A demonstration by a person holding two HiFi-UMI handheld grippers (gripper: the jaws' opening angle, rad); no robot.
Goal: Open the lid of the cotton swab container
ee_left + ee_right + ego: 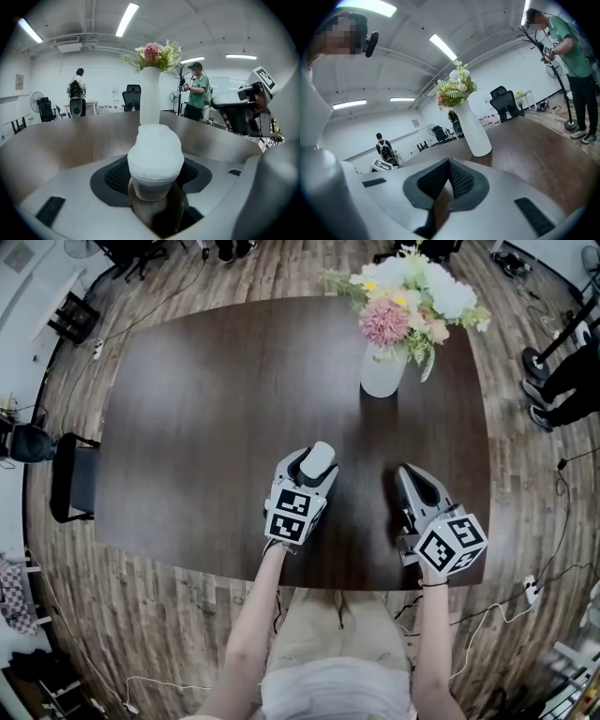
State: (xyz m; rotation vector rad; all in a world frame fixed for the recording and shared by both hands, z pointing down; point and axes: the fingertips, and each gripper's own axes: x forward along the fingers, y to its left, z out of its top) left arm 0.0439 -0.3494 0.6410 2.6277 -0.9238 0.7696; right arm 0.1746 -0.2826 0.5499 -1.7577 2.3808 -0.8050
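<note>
On a dark wooden surface (187,418), a white-lidded plastic swab container (155,159) stands between the left gripper's (311,470) spread jaws.
Right gripper's (408,476) jaws are pressed together, empty.

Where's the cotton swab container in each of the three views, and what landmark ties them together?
Head view: the cotton swab container sits near the centre, between the jaws of the left gripper.
Left gripper view: dead centre and close up, between the jaws.
Right gripper view: not in it.
Shared landmark: the white flower vase, visible in all three.
</note>
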